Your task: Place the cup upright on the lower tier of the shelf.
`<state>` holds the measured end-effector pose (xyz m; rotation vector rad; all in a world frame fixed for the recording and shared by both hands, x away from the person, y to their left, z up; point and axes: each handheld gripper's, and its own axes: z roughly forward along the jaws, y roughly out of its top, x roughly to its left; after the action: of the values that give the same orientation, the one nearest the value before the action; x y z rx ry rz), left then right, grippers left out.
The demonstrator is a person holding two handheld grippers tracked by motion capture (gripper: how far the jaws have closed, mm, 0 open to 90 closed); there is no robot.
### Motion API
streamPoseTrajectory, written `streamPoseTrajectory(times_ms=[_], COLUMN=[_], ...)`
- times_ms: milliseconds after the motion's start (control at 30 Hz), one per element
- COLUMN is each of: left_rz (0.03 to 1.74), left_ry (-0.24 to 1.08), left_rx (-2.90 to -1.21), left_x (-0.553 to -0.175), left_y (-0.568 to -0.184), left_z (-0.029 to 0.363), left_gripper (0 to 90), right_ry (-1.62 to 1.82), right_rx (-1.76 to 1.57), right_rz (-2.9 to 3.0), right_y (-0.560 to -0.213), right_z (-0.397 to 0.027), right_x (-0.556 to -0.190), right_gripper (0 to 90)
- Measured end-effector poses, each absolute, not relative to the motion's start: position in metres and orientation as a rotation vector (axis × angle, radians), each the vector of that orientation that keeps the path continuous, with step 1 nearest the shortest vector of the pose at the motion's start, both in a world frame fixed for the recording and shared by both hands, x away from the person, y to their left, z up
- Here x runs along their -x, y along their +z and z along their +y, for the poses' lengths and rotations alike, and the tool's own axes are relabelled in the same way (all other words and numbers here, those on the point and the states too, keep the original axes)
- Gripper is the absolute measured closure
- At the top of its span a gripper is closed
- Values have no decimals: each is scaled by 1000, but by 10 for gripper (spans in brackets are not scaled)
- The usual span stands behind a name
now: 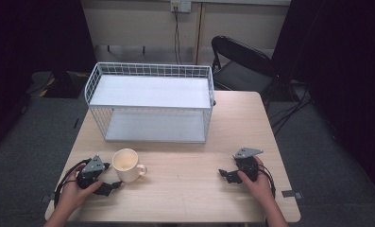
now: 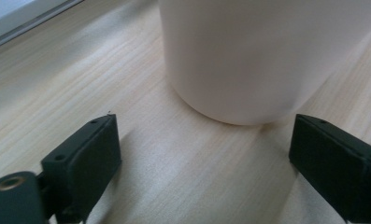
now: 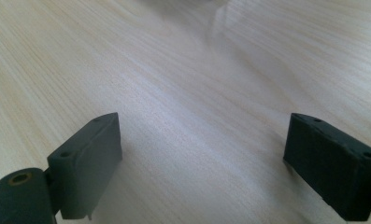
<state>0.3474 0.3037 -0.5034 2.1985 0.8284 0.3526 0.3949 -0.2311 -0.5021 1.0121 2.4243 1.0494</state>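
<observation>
While both grippers' fingers [image 2: 87, 161] gape wide, the cream mug [image 2: 248, 56] stands just beyond the left pair.

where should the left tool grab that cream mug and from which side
Probably the round body of the mug, low, from the person's side. It stands upright with its handle pointing right, and the left tool is already open in front of its wall.

Wooden table [image 1: 190, 189], cream mug [image 1: 127, 165], wire rack [image 1: 149, 101]
</observation>
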Motion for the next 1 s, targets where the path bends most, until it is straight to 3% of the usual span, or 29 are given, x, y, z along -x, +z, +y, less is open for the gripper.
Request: streamPoseTrajectory(times_ms=[233,367,1000], left_rz=[831,899,828], left_ry=[326,264,221], left_rx=[-2244,-2218,-2214], left_x=[-348,-345,-329], left_y=[-499,-493,-458], left_z=[303,306,297], left_gripper=[83,186,183], right_ry=[1049,1049,1049], right_rx=[-1010,-1013,-1012], right_rz=[2425,2424,2424], right_y=[-502,-502,-502], right_z=[-231,-231,-231], right_x=[-395,-395,-395], right_gripper=[105,105,105])
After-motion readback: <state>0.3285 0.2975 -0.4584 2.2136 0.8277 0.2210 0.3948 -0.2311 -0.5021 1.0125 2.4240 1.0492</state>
